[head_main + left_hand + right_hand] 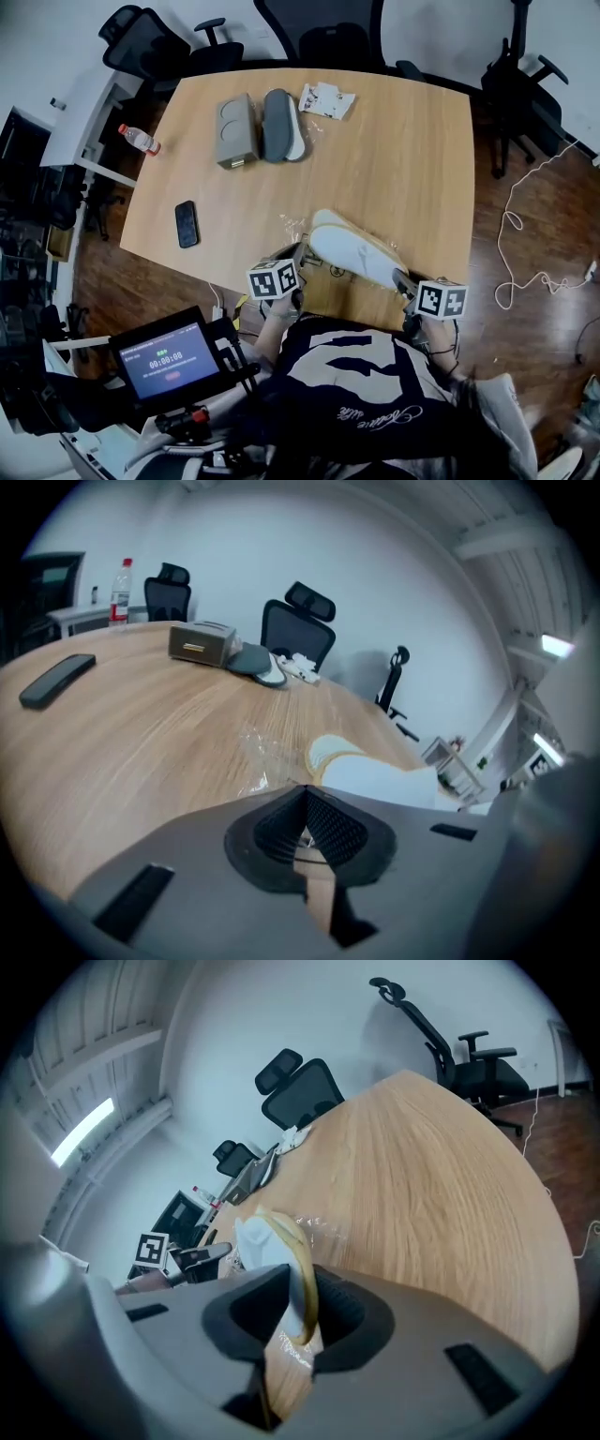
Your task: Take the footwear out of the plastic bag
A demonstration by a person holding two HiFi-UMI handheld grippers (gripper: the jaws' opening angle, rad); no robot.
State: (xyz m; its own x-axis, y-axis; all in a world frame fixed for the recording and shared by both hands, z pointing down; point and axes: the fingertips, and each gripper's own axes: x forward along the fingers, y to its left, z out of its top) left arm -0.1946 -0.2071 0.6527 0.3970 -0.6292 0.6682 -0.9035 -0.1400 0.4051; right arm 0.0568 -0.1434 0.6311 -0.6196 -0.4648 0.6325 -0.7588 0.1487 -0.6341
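- The room had a dark wood floor (544, 202) and black office chairs (328, 39) along the far side of a pale wooden bench (412, 159). A white cable (513, 223) trailed over the floor at the right.
- On the bench, left to right, lay a black phone (187, 224), a grey box (236, 131), a grey slipper (281, 125) touching the box, and a small white packet (326, 99). A bottle (139, 140) lay on a white side desk beyond the left edge.
- The clear plastic bag (292, 230) was hard to make out against the wood, showing only as glints. Its outline could not be traced.
- The left tool (307, 832) had its pads together, apparently on a thin bit of the bag's film at the near edge of the bench.
- The white slipper (352, 251), with its tan sole rim, sat tilted just right of the bag, its toe end still over the film.
- The right tool (300, 1307) was clamped on the white slipper's heel rim, one pad on the white side and one on the tan edge.
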